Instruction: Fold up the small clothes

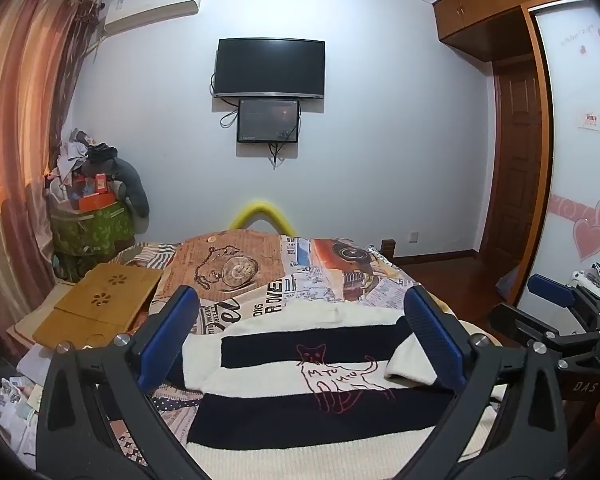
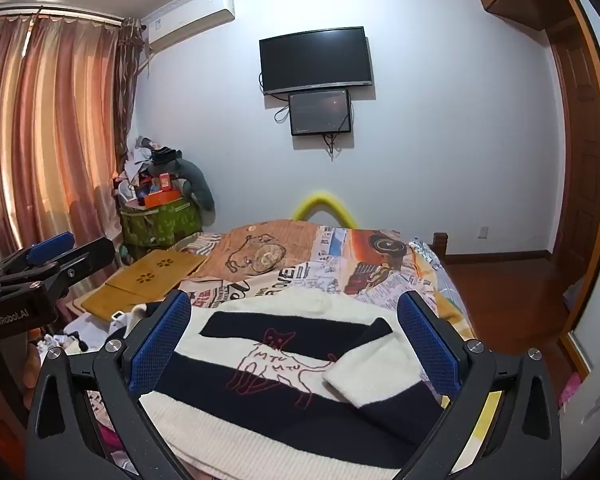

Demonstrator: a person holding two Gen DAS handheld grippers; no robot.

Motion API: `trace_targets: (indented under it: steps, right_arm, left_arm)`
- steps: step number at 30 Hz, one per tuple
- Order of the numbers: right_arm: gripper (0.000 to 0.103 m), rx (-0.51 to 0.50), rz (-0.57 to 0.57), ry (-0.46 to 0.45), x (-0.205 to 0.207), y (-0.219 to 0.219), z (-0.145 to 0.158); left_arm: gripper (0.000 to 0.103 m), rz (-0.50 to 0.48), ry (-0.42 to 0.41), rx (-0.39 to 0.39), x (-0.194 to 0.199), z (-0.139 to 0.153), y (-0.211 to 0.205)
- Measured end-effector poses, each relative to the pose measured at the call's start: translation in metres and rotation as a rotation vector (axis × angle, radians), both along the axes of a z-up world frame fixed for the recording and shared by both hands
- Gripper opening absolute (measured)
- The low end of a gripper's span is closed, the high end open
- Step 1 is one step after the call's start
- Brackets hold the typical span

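Note:
A small cream and navy striped sweater (image 1: 300,392) with a red cat outline lies flat on the bed, front up; it also shows in the right wrist view (image 2: 284,392). Its right sleeve (image 2: 376,372) is folded in over the body. My left gripper (image 1: 300,336) is open and empty, held above the sweater with its blue pads either side of it. My right gripper (image 2: 294,340) is open and empty, held above the sweater too. Each gripper shows at the edge of the other's view, the right one (image 1: 556,300) and the left one (image 2: 56,248).
The bed has a newspaper-print cover (image 1: 268,272). A wooden lap tray (image 1: 104,304) lies on the bed's left side. A green basket piled with clutter (image 1: 92,216) stands by the curtains (image 2: 48,140). Wooden floor (image 2: 500,292) and a wardrobe are on the right.

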State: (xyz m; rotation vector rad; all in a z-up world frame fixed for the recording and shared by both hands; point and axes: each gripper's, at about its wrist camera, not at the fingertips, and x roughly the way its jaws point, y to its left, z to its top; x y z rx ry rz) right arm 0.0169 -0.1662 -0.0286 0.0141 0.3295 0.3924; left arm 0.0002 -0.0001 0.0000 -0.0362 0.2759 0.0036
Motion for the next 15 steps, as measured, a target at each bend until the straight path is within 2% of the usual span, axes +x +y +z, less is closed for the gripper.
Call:
trace_targets:
  steps: [15]
  right_arm:
    - [0.103,-0.003,-0.002,0.003,0.009,-0.003,-0.003]
  left_arm:
    - [0.103,-0.003,0.005,0.009,0.001,-0.003,-0.005]
